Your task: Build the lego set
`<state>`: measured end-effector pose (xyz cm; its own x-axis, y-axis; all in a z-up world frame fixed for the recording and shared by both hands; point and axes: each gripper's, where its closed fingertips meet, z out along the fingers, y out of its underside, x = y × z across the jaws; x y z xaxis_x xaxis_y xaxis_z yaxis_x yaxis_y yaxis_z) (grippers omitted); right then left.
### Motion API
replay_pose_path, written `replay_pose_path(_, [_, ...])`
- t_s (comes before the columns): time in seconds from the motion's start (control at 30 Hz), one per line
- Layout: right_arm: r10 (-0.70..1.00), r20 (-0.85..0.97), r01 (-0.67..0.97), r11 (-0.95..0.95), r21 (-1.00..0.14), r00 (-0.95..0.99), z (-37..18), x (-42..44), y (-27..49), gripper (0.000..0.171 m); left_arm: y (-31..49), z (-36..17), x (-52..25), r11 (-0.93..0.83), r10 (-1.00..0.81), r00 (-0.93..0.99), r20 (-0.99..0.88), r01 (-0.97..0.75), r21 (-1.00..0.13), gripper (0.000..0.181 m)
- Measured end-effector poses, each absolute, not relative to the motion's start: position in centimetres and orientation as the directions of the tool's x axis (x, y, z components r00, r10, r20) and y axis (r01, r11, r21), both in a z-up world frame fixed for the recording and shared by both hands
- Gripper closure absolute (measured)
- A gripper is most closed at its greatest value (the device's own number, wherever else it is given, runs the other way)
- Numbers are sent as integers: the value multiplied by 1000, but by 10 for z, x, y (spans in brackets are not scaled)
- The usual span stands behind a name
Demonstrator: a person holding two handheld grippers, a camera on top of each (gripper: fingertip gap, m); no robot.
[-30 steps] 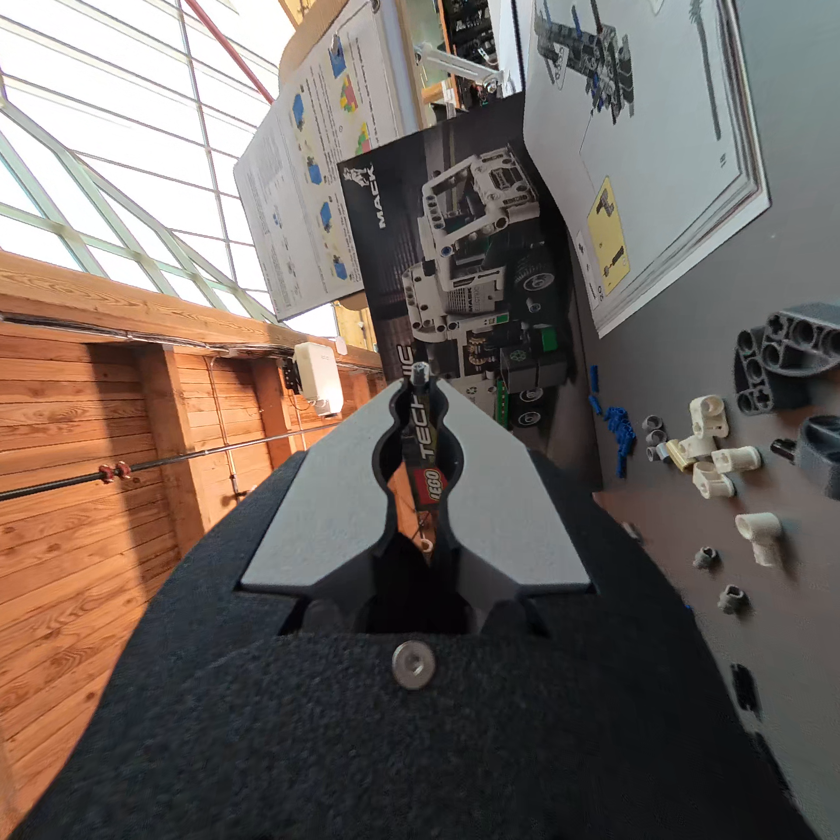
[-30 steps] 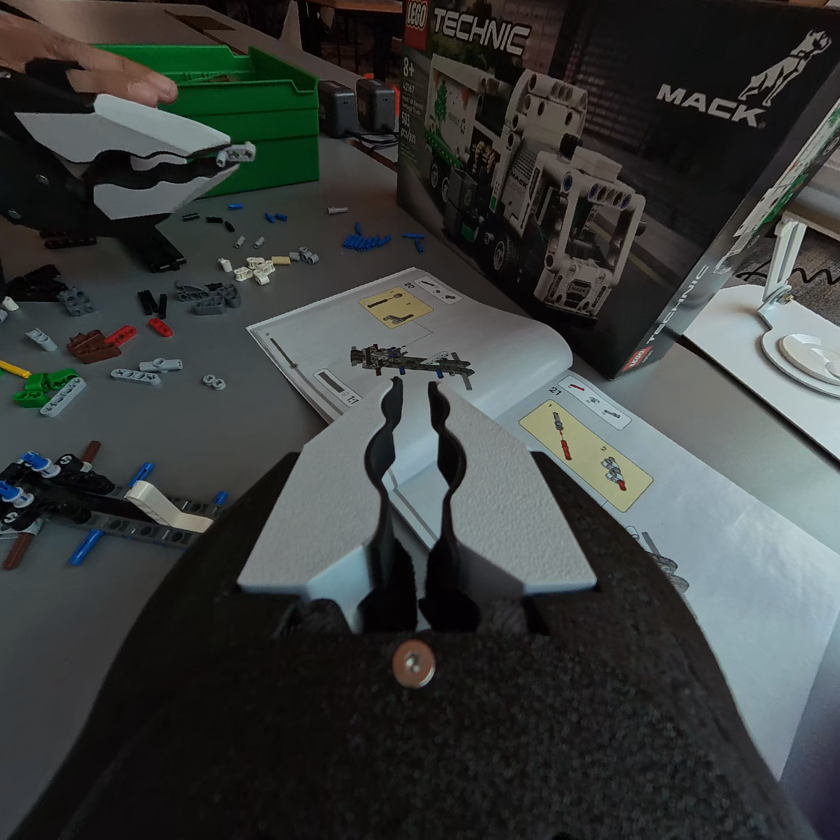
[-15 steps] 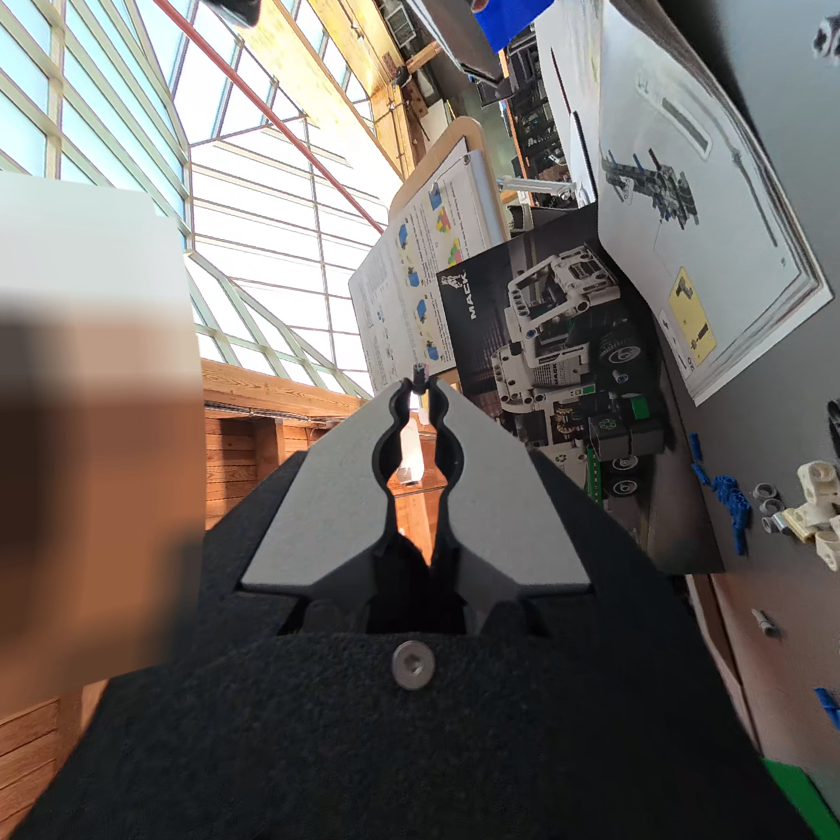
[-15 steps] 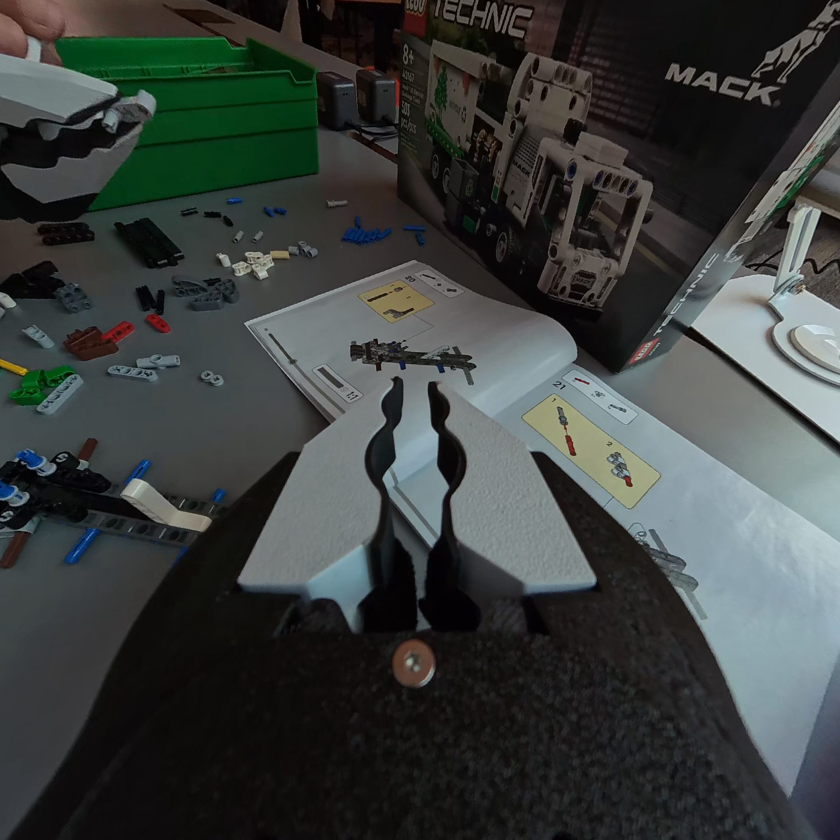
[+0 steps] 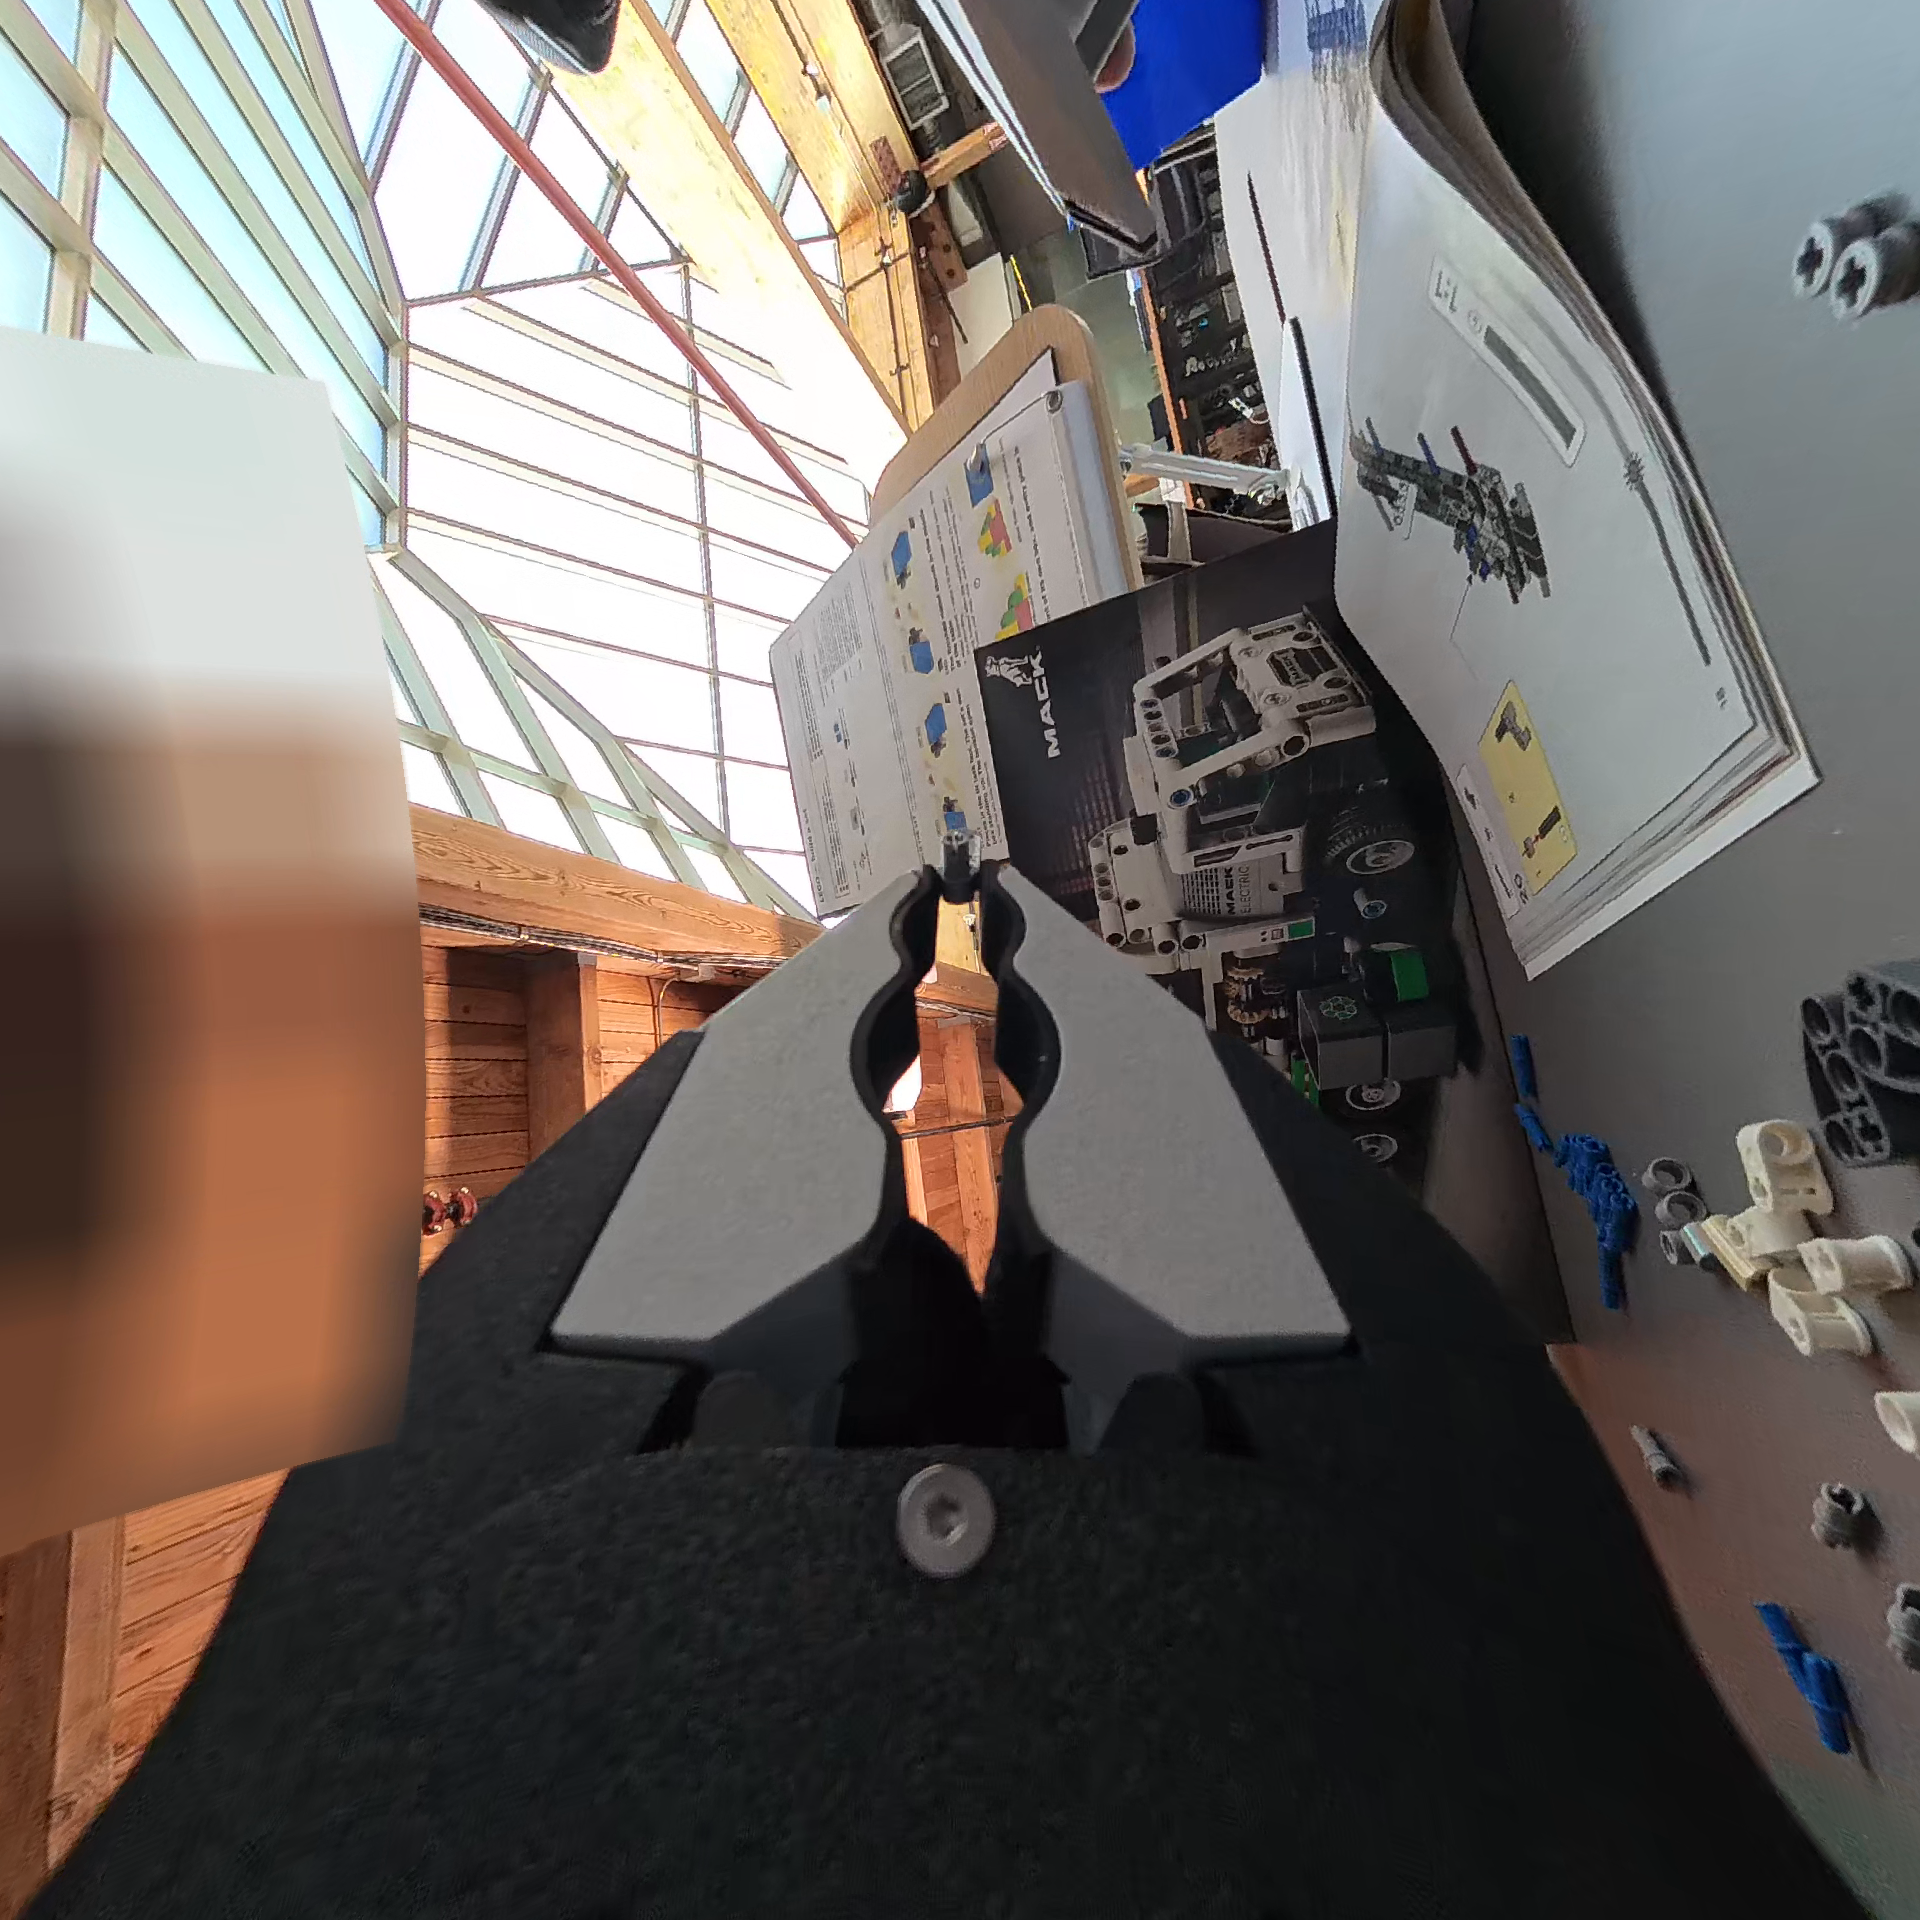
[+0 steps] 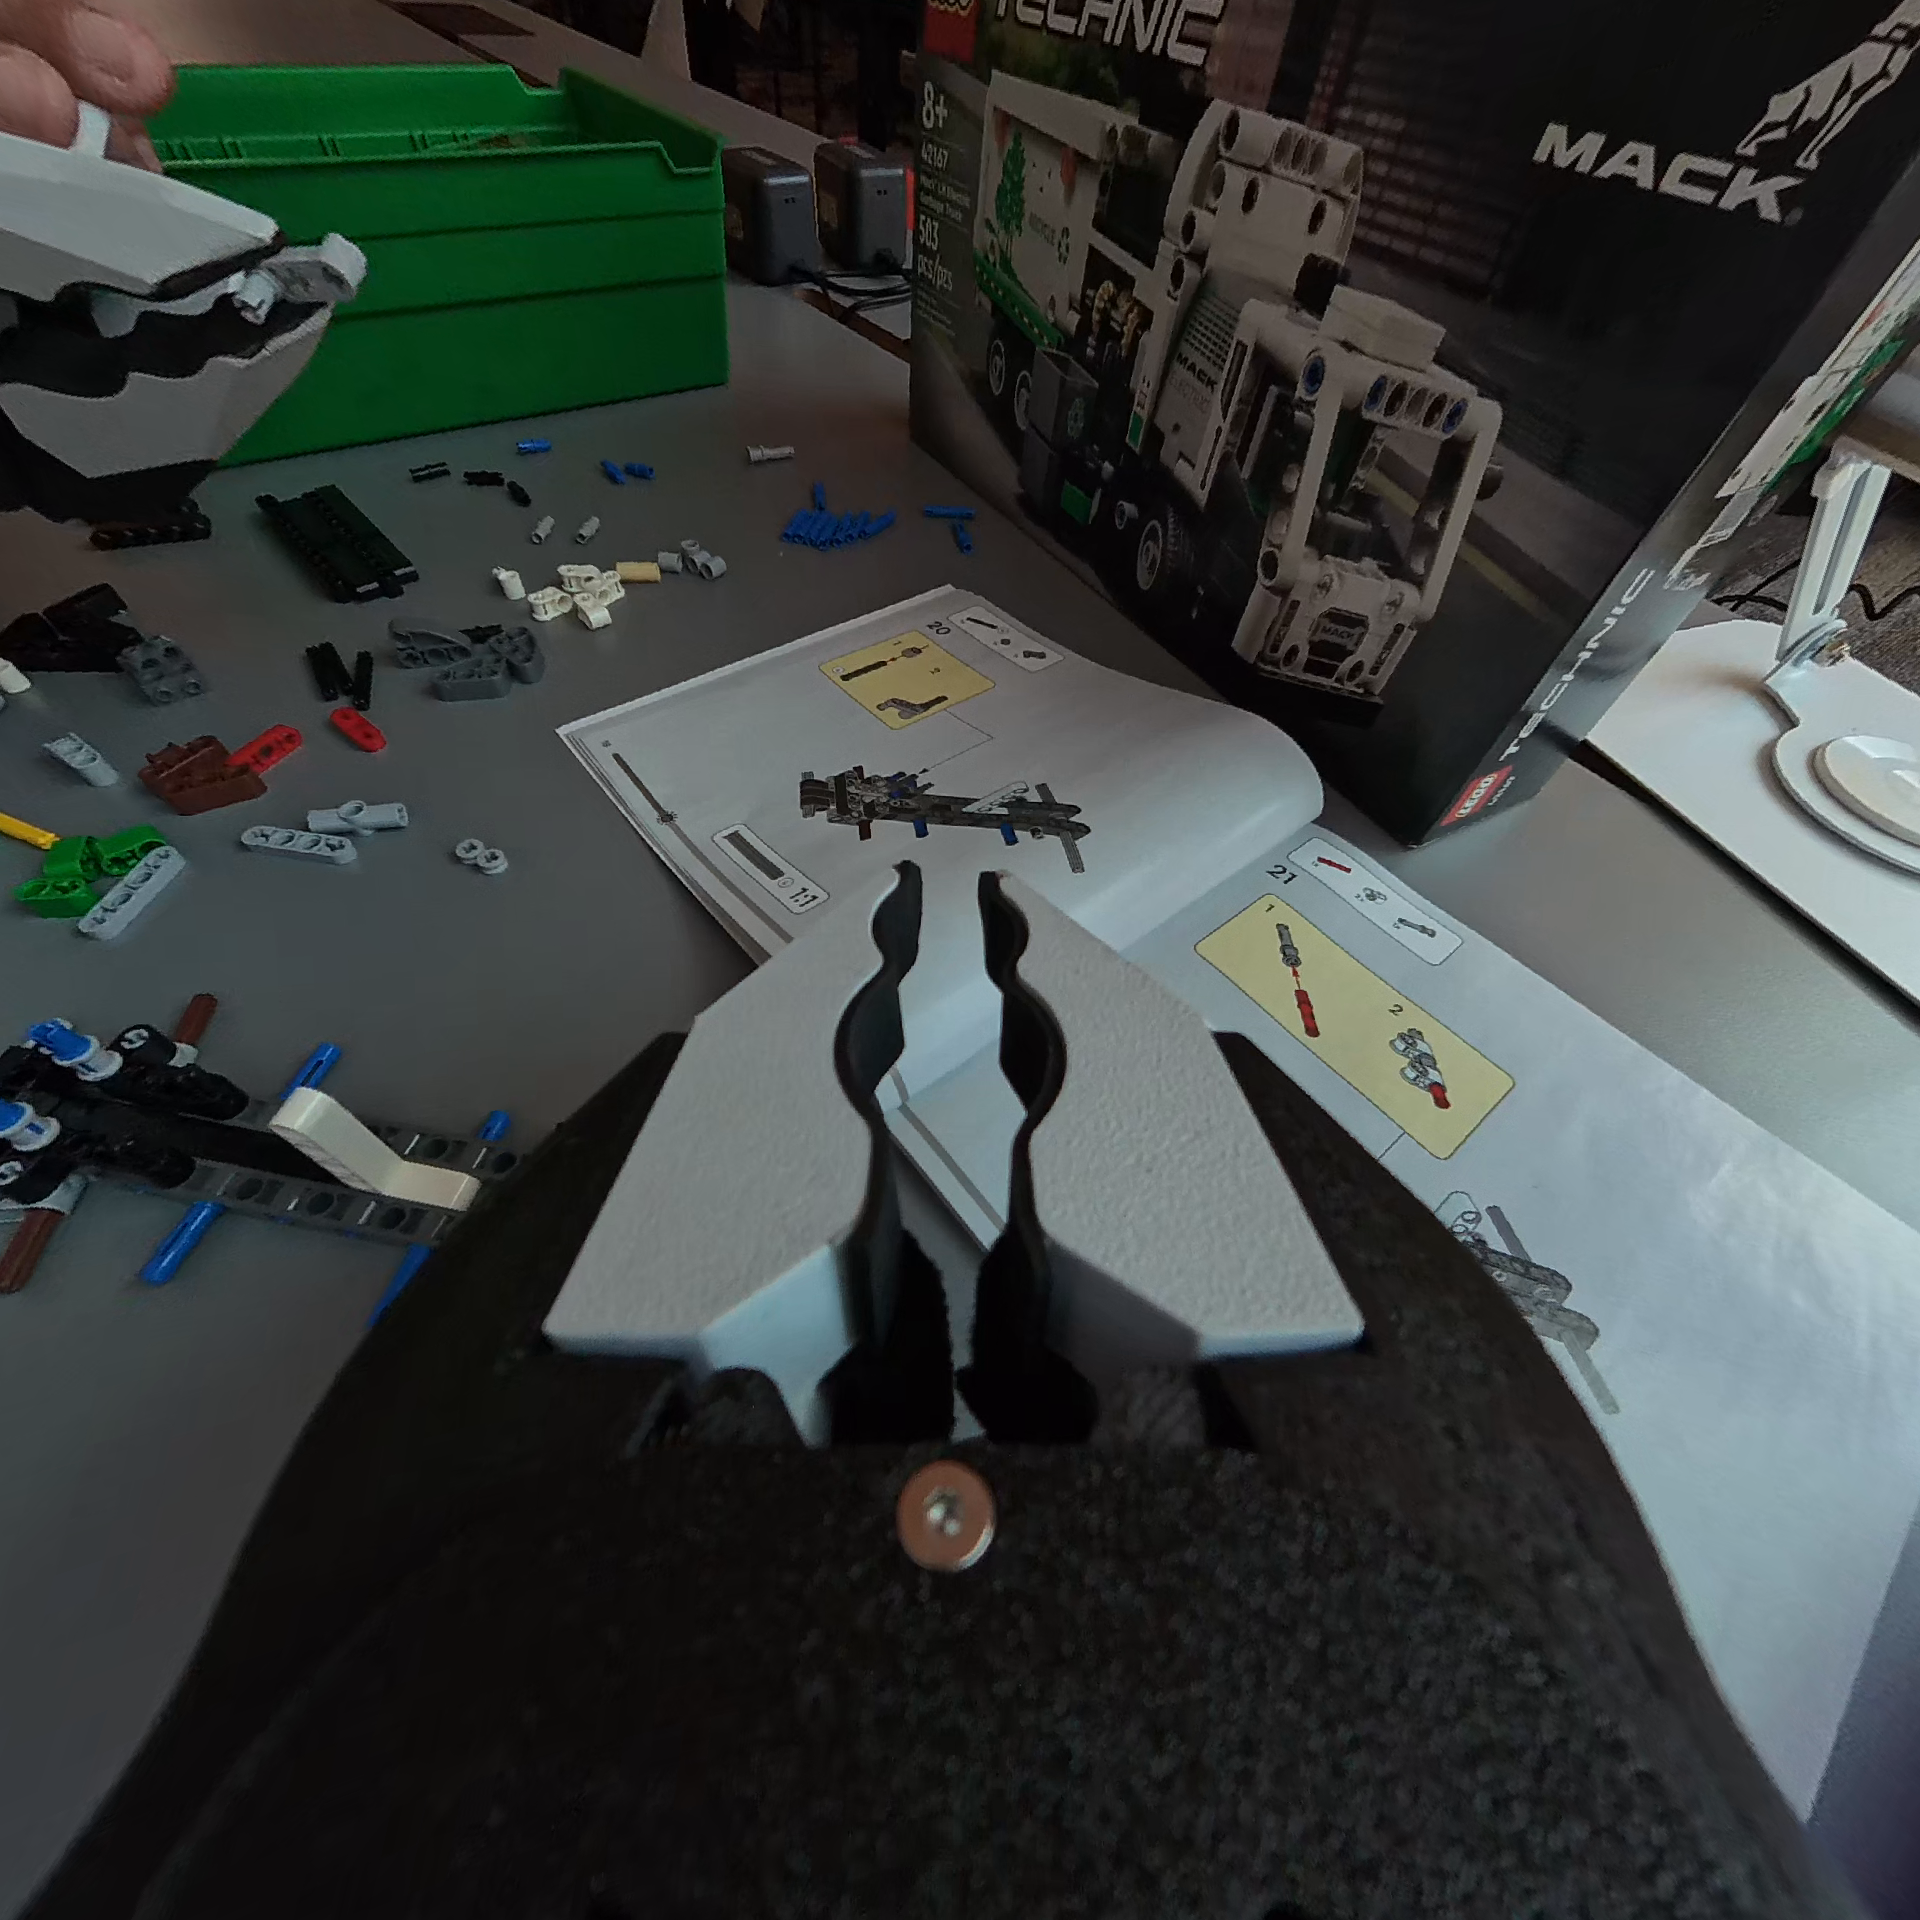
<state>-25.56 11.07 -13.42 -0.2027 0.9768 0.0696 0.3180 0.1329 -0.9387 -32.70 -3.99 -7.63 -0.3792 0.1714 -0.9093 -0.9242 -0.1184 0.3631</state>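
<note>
My left gripper [image 5: 958, 883] is tilted on its side, raised off the table, and shut on a small grey Lego piece [image 5: 958, 854] at its tips. It also shows in the right wrist view [image 6: 291, 301] at the upper left, held by a hand, with the light grey piece [image 6: 301, 275] in its tips. My right gripper [image 6: 948, 881] hovers over the open instruction booklet [image 6: 1143, 748], its jaws a narrow gap apart and empty. A partly built assembly [image 6: 208, 1164] of black and grey beams with blue pins and a white piece lies at the left.
The dark set box [image 6: 1455, 312] stands behind the booklet. A green bin [image 6: 468, 260] is at the back left. Loose pieces cover the grey table: blue pins [image 6: 836, 525], white connectors [image 6: 577, 592], black beams [image 6: 332, 540]. A white stand [image 6: 1849, 748] is at the right. My hands' fingertips stand some 20 cm from each other. The partly built assembly [image 6: 208, 1164] lies around 15 cm away from my right fingertips.
My left gripper has lifted and swung up and to the left with the small grey piece still in its tips. The right gripper has barely moved.
</note>
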Motion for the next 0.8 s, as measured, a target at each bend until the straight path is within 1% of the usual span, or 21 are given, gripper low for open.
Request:
replay_pose_path(0.03, [977, 69, 319, 133, -938, -204, -135, -256, 111, 163, -40, -76, -327, -120, 171, -378, -910, -924, 362, 176])
replay_pose_path(0.1, [977, 55, 325, 121, -938, -205, -134, -256, 109, 162, -39, -78, -324, -109, 173, -378, -910, -925, 364, 176])
replay_pose_path(0.13, [975, 16, 328, 89, -940, -220, -131, -257, 104, 160, -39, -80, -321, -98, 173, -384, -907, -923, 372, 176])
replay_pose_path(0.2, [923, -175, 379, -34, -925, -343, -124, -257, 68, 157, -36, -87, -312, -69, 173, -406, -897, -914, 400, 176])
replay_pose_path(0.27, [792, -398, 458, -171, -872, -462, -112, -254, 26, 154, -34, -97, -303, -41, 164, -429, -889, -903, 428, 176])
replay_pose_path(0.33, [682, -527, 499, -266, -825, -507, -101, -254, 2, 153, -34, -101, -293, -11, 174, -450, -876, -890, 455, 176])
replay_pose_path(0.5, [555, -632, 577, -302, -759, -541, -96, -255, -25, 148, -36, -102, -268, 36, 215, -496, -841, -857, 515, 175])
replay_pose_path(0.63, [502, -667, 616, -294, -730, -551, -96, -252, -41, 149, -41, -102, -242, 79, 262, -518, -815, -830, 553, 176])
replay_pose_path(0.7, [469, -682, 639, -278, -717, -561, -96, -247, -48, 159, -43, -101, -233, 83, 281, -534, -798, -815, 574, 176])
replay_pose_path(0.8, [474, -670, 660, -220, -718, -572, -102, -238, -53, 155, -45, -101, -226, 81, 296, -551, -780, -799, 595, 176])
